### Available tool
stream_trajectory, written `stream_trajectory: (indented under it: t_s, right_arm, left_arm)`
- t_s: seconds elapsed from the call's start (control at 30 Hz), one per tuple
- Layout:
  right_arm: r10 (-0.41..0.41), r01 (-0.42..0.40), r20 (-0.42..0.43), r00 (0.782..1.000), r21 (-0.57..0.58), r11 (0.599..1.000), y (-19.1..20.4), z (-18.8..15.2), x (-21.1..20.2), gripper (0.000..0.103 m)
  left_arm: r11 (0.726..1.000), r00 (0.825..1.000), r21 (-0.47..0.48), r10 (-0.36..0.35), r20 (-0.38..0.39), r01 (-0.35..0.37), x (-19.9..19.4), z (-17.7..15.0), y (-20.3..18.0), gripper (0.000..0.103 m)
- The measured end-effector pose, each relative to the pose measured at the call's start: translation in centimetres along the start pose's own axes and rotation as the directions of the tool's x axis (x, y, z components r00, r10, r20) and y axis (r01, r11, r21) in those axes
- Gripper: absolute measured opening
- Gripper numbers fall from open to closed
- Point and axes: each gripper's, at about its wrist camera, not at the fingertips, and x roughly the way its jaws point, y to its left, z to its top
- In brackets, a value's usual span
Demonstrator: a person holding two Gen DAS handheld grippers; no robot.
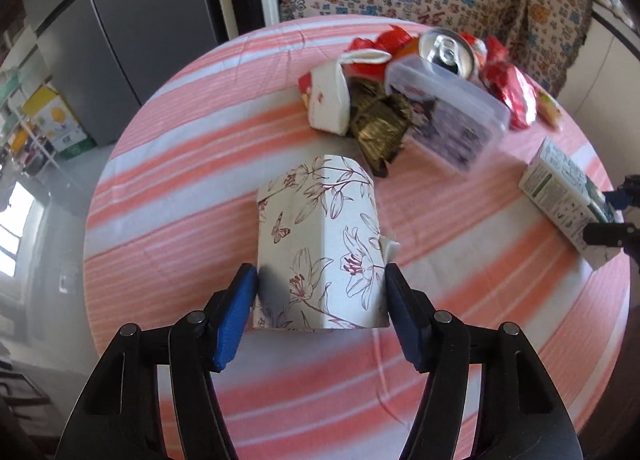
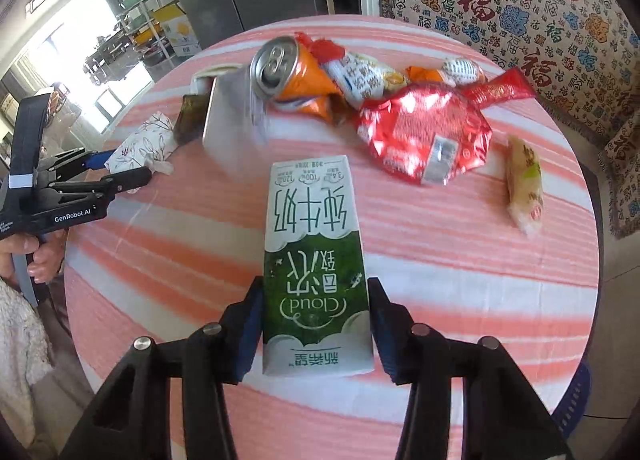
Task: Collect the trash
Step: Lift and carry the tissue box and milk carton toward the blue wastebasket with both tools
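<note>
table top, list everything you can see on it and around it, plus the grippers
tissue pack: 1, white with floral print, between left gripper's pads
milk carton: 1, green and white, between right gripper's pads
drink can: 1, orange, in the pile
plastic box: 1, clear, against the can
foil wrapper: 1, red, right of the pile
snack packet: 1, pale yellow, alone at right
tablecloth: 1, pink and white stripes
left gripper: black, blue pads, pressing the pack
right gripper: black, gripping the carton
hand: 1, on the left gripper's handle
</note>
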Motion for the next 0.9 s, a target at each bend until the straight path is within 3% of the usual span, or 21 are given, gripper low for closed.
stream_trajectory:
  t_s: [0.13,0.23,0.37,0.43,0.5,0.53,0.57,0.7,0.9]
  right_arm:
    - [0.009,-0.008,-0.05,0.999,0.022,1.0,-0.2,-2.2,0.0,0.051]
    - [-0.036,0.038,-0.057,0.998,0.027,0.999,-0.4,-1.4,-0.1,0.068]
    - [-0.027,0.029,-0.063,0.998,0.029,0.999,0.1,0.4,-0.7,0.069]
    - [-0.031,0.033,-0.094,0.995,0.018,0.999,0.6,1.3,-0.2,0.069]
    - [-0.032,0.035,-0.118,0.993,0.022,0.999,0.8,1.6,0.5,0.068]
    - [-0.034,0.037,-0.118,0.992,0.027,0.999,0.8,1.7,0.6,0.051]
    - [-0.037,0.041,-0.116,0.993,0.031,0.999,0.9,1.5,0.5,0.049]
    - [-0.028,0.032,-0.063,0.998,0.053,0.998,1.2,0.8,-1.4,0.049]
    - [-0.011,0.009,0.026,1.0,0.071,0.997,0.7,-1.3,-6.2,0.049]
  left_arm:
    - [1.0,1.0,0.007,-0.018,0.014,0.017,-0.9,-0.8,-1.0,0.078]
    - [1.0,0.999,-0.001,-0.008,0.038,0.008,-1.9,-0.2,-1.0,0.085]
    - [1.0,1.0,0.006,0.001,0.017,-0.001,-1.4,1.3,-0.8,0.092]
    - [1.0,1.0,-0.007,0.008,-0.02,-0.008,-0.4,1.7,-0.7,0.089]
    - [0.999,0.999,-0.034,-0.016,-0.052,0.014,0.3,1.7,-0.3,0.067]
    - [0.999,0.999,-0.045,-0.022,-0.046,0.02,0.1,1.6,0.0,0.066]
    - [0.999,0.999,-0.048,-0.026,-0.042,0.024,0.0,1.5,0.1,0.065]
    - [0.997,0.999,-0.066,-0.05,-0.021,0.048,-1.5,0.5,0.1,0.064]
    - [0.989,0.99,-0.084,-0.12,0.075,0.126,-6.7,-1.4,-1.5,0.063]
